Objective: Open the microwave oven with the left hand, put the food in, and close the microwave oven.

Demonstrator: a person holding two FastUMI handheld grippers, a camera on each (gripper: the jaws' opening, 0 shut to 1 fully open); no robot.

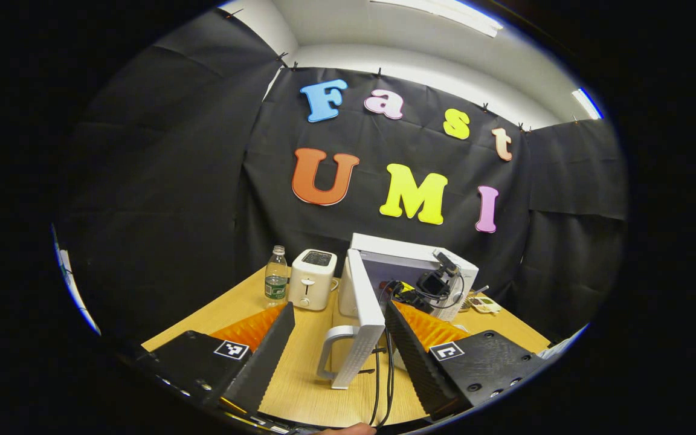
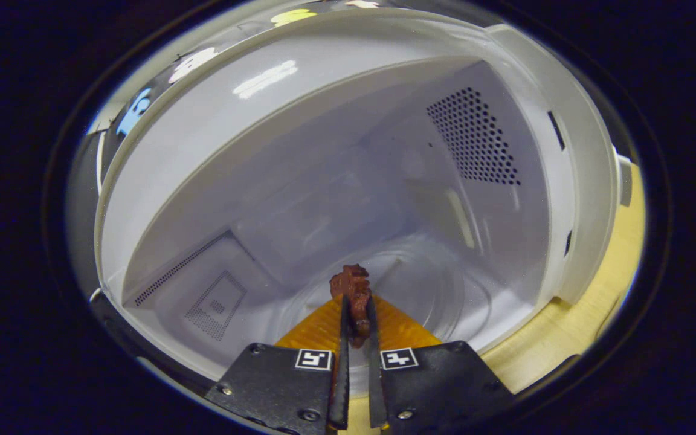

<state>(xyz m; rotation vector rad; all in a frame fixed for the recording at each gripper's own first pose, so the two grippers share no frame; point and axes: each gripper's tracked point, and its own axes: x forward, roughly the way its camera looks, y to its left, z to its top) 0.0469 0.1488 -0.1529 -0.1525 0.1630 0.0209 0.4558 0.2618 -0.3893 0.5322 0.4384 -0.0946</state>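
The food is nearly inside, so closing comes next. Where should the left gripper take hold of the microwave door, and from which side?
Probably by the curved handle on the free edge of the microwave door, which stands swung open, edge-on between the open left gripper fingers. The handle bows out from the door's outer face, on the toaster side, leaving a gap, so come from that side, one finger in the gap.

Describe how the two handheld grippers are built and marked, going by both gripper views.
The left gripper has blocky black finger mounts, each carrying a square black-and-white marker, with ridged orange parts ahead of them. The right gripper has the same black mounts with screws, two square markers and an orange section. Black cables hang near the left one.
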